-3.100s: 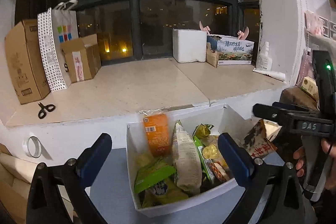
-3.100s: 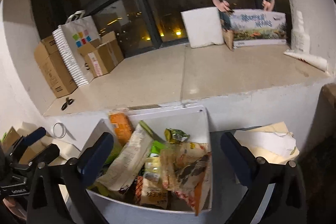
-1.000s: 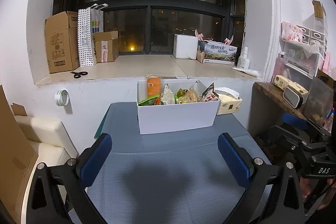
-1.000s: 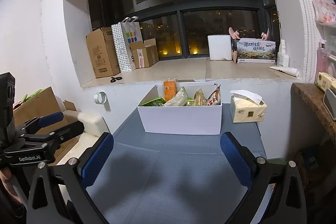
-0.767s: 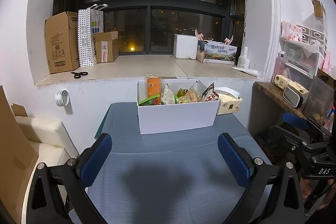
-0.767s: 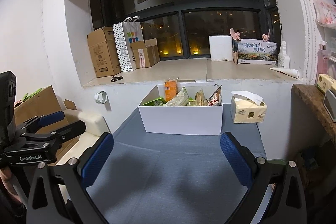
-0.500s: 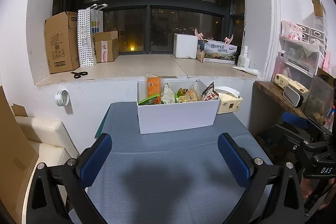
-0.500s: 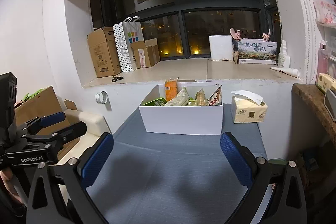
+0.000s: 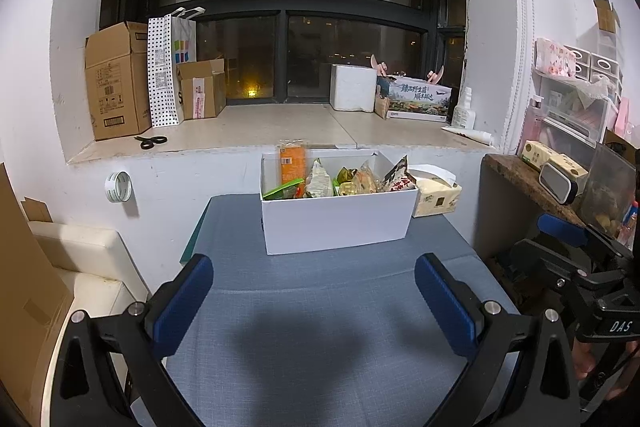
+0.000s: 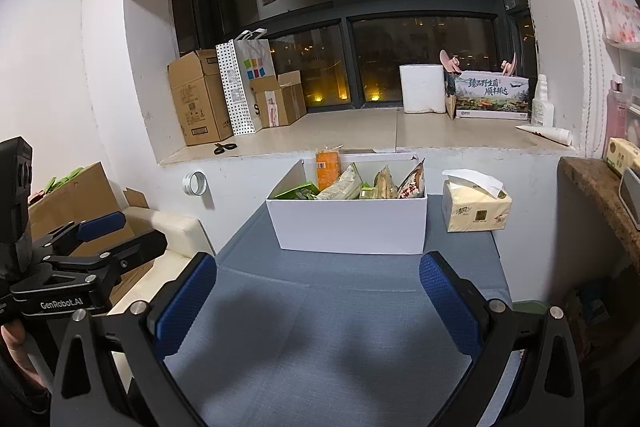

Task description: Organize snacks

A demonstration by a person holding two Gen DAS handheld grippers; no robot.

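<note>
Each gripper is built of matte black angular arms, and its two fingers are faced with blue textured pads and fastened by round silver screws. White lettering "DAS" is printed on the right gripper, and "GenRobot.AI" on the left gripper, beside which a black camera block is mounted.

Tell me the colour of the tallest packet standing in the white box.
Orange packet, upright at the box's back left; clearest in the left wrist view.
</note>
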